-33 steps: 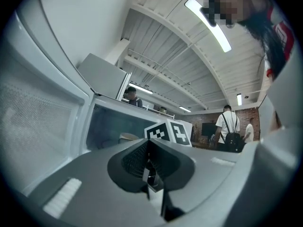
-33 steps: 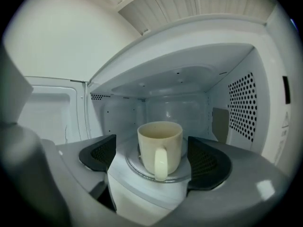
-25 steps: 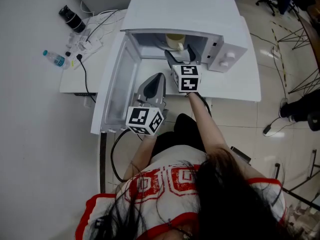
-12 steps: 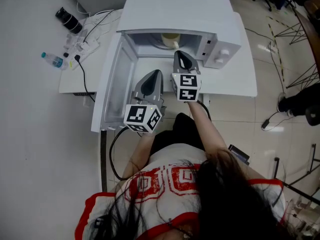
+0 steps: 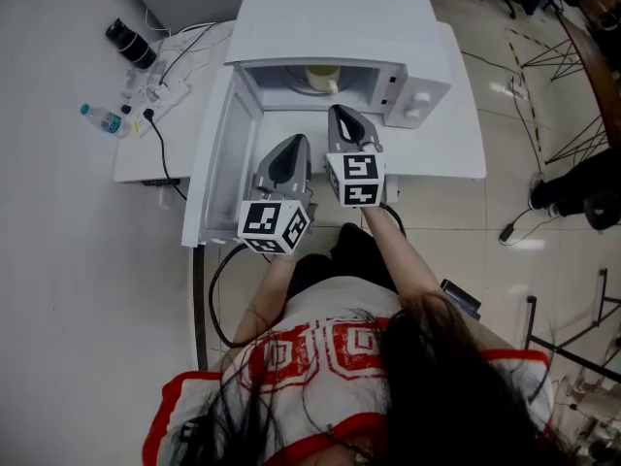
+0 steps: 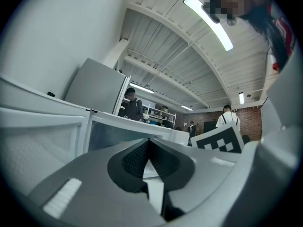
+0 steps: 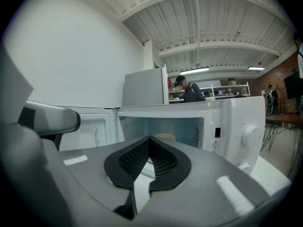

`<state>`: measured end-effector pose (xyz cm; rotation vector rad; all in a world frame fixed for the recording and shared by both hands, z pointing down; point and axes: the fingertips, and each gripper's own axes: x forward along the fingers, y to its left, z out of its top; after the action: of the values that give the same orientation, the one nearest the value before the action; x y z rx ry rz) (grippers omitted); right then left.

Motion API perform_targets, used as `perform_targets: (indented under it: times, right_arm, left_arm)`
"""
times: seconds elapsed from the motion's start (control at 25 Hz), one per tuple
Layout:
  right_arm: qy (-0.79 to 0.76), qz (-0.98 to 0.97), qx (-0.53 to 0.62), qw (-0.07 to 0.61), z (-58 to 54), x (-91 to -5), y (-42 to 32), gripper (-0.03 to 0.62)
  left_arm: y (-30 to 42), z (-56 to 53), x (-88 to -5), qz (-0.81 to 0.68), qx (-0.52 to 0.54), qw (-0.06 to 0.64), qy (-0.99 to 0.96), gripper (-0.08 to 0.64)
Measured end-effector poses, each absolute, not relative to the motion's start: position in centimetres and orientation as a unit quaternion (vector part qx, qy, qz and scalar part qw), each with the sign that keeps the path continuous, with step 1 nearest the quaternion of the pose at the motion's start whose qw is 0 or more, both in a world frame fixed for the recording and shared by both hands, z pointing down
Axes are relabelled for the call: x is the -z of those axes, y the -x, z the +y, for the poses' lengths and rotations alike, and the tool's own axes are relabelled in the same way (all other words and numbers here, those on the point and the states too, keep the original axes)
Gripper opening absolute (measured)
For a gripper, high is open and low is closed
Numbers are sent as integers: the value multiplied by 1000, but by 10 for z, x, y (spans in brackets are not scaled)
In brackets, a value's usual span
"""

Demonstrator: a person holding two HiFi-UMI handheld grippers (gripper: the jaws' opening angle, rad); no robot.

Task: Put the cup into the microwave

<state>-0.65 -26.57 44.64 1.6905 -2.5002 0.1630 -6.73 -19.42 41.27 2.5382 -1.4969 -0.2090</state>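
Fingers meet empty on left gripper (image 5: 296,146) and have just closed empty on right gripper (image 5: 340,115), both seemingly level before microwave (image 5: 340,17).

A pale cream cup (image 5: 321,79) is seen upright inside the open cavity of the white microwave (image 5: 340,22), straight ahead of the closed jaws of the right gripper (image 7: 149,141) and well apart from them. The microwave door (image 5: 218,153) is swung wide open, left of the jaws.

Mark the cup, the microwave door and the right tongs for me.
cup (image 5: 322,79), head view, its pale top.
door (image 5: 226,155), head view, inner face of the open panel.
right tongs (image 5: 340,113), head view, the shut tips.
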Motion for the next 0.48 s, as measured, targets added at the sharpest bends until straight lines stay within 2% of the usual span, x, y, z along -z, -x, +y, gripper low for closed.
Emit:
perform_targets:
  times: [0.48]
  right_arm:
    - [-555,-828,-49,66,-215,-405,12,2]
  left_arm:
    - [59,-178,-361,-489,78,74,-866,-2]
